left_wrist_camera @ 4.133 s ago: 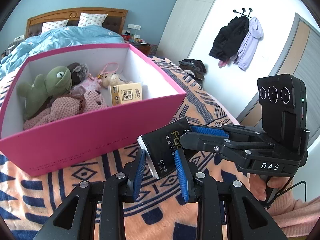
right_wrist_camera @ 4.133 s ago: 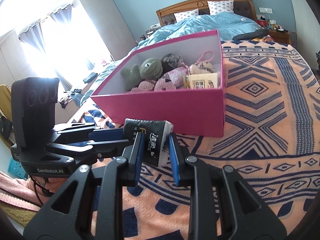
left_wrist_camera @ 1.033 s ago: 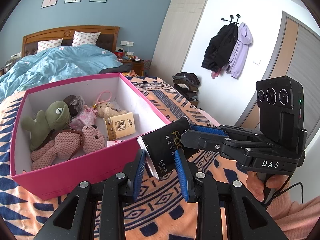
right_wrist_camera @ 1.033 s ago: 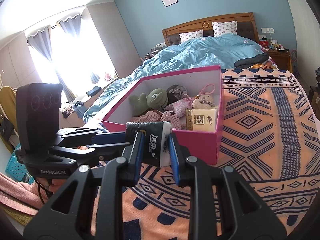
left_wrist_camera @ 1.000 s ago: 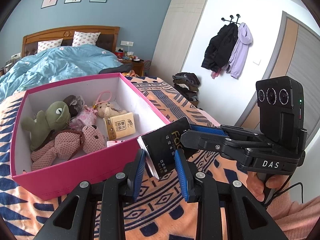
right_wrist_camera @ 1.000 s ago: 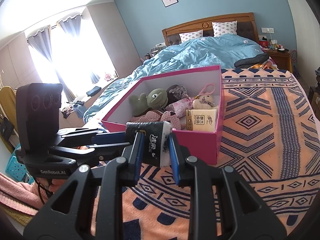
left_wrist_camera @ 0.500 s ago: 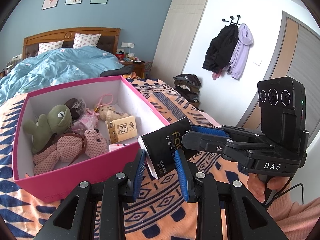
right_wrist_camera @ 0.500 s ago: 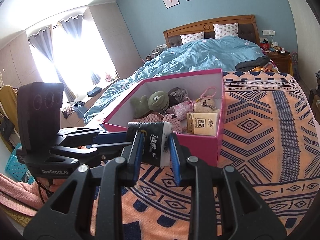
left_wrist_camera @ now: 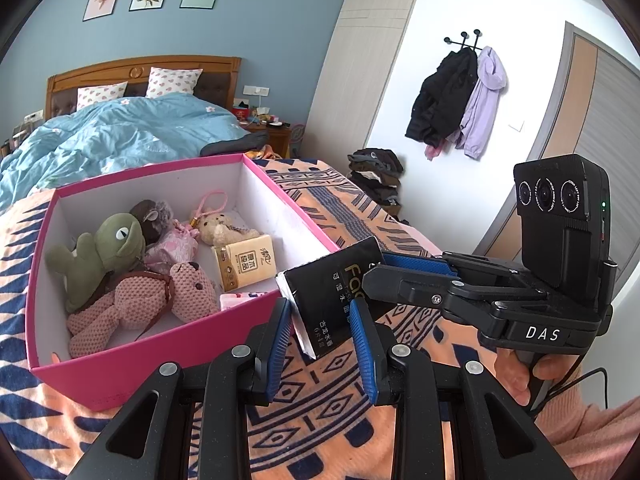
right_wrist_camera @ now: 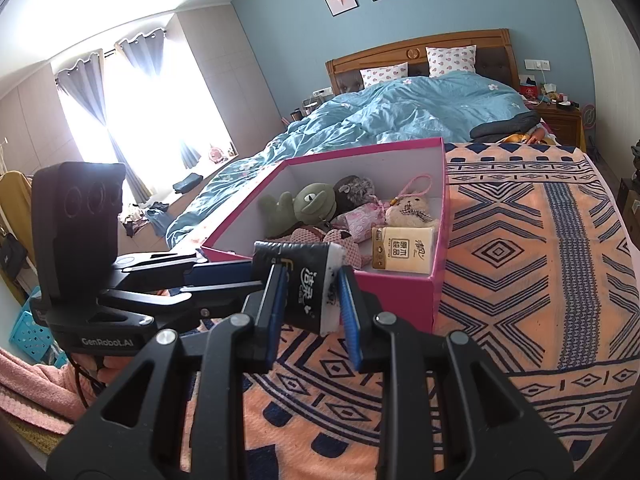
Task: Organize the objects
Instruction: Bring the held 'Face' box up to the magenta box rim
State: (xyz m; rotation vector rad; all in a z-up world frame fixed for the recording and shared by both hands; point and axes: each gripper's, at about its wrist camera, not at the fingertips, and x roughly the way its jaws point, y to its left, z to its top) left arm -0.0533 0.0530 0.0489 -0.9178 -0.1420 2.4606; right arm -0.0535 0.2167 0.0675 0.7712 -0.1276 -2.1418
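Both grippers are shut on one black tissue pack (left_wrist_camera: 334, 292), held in the air just above the near right corner of the pink box (left_wrist_camera: 132, 354). My left gripper (left_wrist_camera: 320, 312) grips its near end; my right gripper (right_wrist_camera: 310, 290) grips the other end, seen in the right wrist view on the pack (right_wrist_camera: 304, 280). The box (right_wrist_camera: 400, 300) holds a green frog plush (left_wrist_camera: 100, 252), pink knitted bears (left_wrist_camera: 160, 292), a small beige bear (left_wrist_camera: 218, 226) and a yellow tissue pack (left_wrist_camera: 246, 262).
The box sits on an orange and blue patterned blanket (right_wrist_camera: 520, 280) at the foot of a bed with a blue duvet (right_wrist_camera: 400, 116). Coats hang on the wall (left_wrist_camera: 456, 96). A pile of clothes (left_wrist_camera: 376, 168) lies beside the bed.
Both grippers have risen together with the black pack, so the box interior shows more from above. The grip on the pack is unchanged.
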